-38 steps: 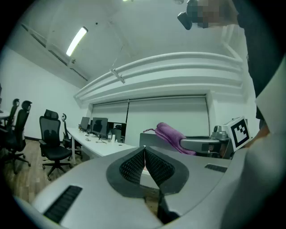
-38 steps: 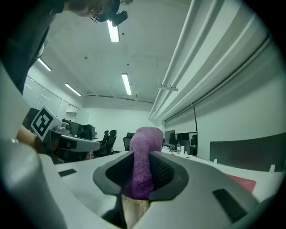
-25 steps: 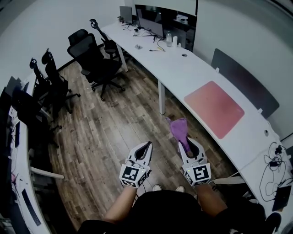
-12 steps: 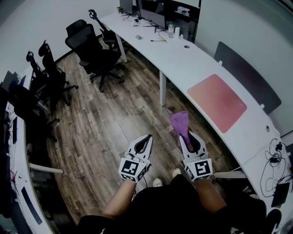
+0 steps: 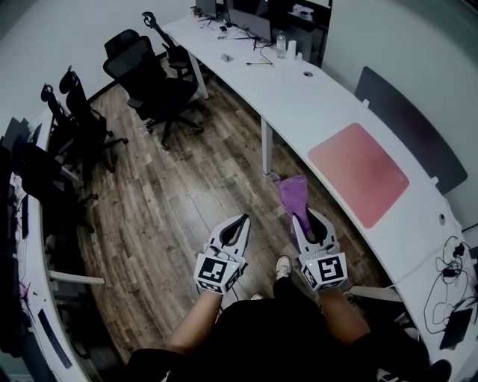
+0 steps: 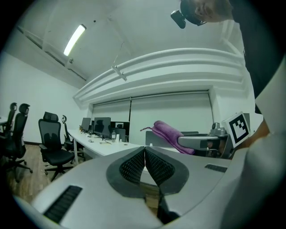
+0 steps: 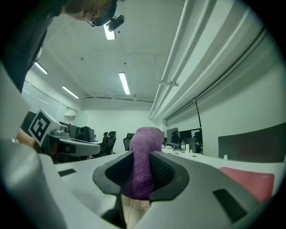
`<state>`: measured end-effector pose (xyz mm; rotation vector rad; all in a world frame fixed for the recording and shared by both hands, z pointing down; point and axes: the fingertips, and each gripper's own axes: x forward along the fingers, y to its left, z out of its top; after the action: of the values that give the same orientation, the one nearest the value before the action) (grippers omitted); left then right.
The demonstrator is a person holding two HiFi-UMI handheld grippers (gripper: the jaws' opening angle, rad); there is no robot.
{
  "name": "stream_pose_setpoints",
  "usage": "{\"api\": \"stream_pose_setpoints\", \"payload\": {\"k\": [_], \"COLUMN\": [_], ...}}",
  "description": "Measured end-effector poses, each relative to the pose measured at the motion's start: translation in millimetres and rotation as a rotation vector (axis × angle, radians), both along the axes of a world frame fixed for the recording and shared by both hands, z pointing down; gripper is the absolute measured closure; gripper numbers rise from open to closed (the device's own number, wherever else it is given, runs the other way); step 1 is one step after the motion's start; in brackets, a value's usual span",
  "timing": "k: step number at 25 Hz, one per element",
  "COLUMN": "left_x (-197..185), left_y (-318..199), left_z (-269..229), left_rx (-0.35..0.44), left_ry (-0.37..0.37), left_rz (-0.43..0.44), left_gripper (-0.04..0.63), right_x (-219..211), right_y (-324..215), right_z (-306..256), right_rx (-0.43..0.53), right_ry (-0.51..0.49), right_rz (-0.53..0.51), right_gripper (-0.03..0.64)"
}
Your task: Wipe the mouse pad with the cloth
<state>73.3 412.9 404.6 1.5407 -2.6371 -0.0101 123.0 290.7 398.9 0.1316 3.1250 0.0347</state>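
A pink mouse pad [image 5: 358, 174] lies flat on the long white desk [image 5: 299, 104], to my right; its red corner [image 7: 250, 179] shows in the right gripper view. My right gripper [image 5: 303, 218] is shut on a purple cloth [image 5: 293, 194], which sticks out past the jaws over the wooden floor, short of the desk edge. In the right gripper view the cloth [image 7: 145, 161] fills the gap between the pads. My left gripper [image 5: 239, 222] hangs beside it, shut and holding nothing; its pads [image 6: 134, 167] meet at the tips. The cloth [image 6: 170, 133] also shows in the left gripper view.
Black office chairs [image 5: 149, 82] stand on the wooden floor [image 5: 172, 201] to the left. Monitors [image 5: 250, 22], a bottle [image 5: 281, 43] and small items sit at the desk's far end. Cables [image 5: 448, 283] lie on the desk at the near right. A grey divider panel [image 5: 414, 130] backs the pad.
The view has shifted slightly; the desk and mouse pad sit a little lower and further right in frame. Both grippers keep the same pose, the cloth still clamped in the right one.
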Motion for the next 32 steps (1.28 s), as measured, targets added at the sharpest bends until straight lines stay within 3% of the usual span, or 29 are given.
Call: {"api": "stream_pose_setpoints", "payload": {"k": [16,25,32], "left_x": [-85,-116,-136], "left_y": [-99,-154,-185], "left_z": [15,17,21], "left_rx": [-0.058,-0.085,-0.089], "left_ry": [0.038,0.047,0.050], "left_rz": [-0.038,-0.042,-0.017], "left_gripper": [0.574,0.574,0.574], "right_x": [-95,-124,-143], "right_y": [-95,-145,-178], "right_z": [29,23,34], "right_rx": [-0.063,-0.068,-0.098], "right_ry": [0.085,0.068,0.086], "right_rz": [-0.053,-0.083,-0.036], "right_gripper": [0.492,0.492,0.492]}}
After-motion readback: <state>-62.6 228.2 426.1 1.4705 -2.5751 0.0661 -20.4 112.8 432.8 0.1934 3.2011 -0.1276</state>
